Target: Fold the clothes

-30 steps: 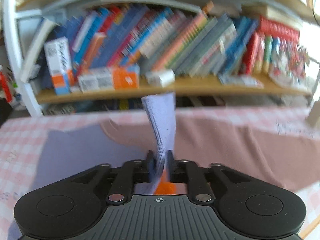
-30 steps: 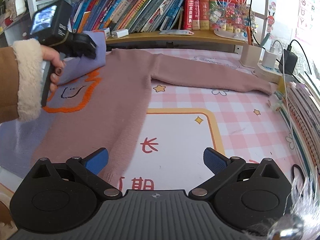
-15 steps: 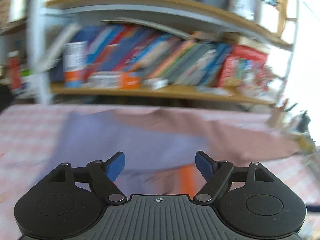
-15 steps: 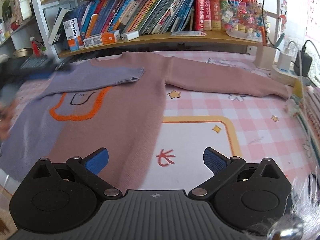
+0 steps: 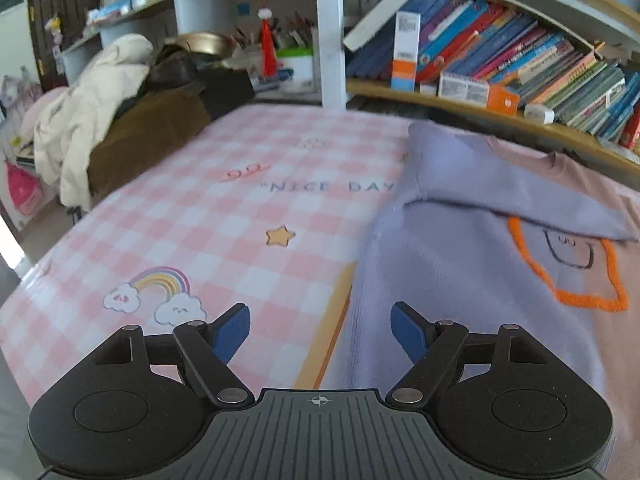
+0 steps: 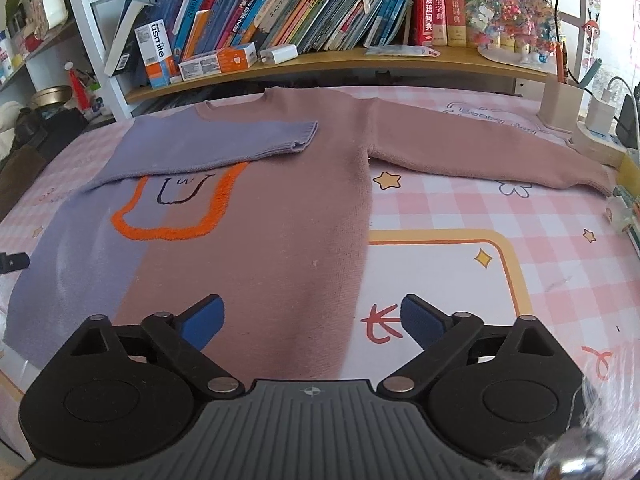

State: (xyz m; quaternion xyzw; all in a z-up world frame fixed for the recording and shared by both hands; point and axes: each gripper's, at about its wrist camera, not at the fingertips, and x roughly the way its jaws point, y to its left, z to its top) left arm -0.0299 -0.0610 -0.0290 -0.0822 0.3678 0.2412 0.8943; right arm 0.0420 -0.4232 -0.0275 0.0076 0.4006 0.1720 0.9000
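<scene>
A half lilac, half dusty-pink sweater point(image 6: 280, 216) with an orange outline motif point(image 6: 172, 216) lies flat on the table. Its lilac sleeve point(image 6: 224, 148) is folded across the chest, cuff near the middle. The pink sleeve point(image 6: 480, 152) stretches out to the right. My right gripper point(image 6: 312, 318) is open and empty above the sweater's bottom hem. My left gripper point(image 5: 320, 328) is open and empty over the sweater's lilac side edge point(image 5: 440, 280), with the folded sleeve point(image 5: 500, 188) ahead on the right.
A pink checked tablecloth point(image 5: 224, 224) covers the table. A bookshelf point(image 6: 304, 20) runs along the far side. A power strip with chargers point(image 6: 600, 120) and a stack of books sit at the right edge. Piled clothes point(image 5: 100, 120) lie beyond the left end.
My left gripper let go of the lilac sleeve, which now lies folded across the chest, and drew back to the sweater's left edge. My right gripper stayed open and shifted slightly.
</scene>
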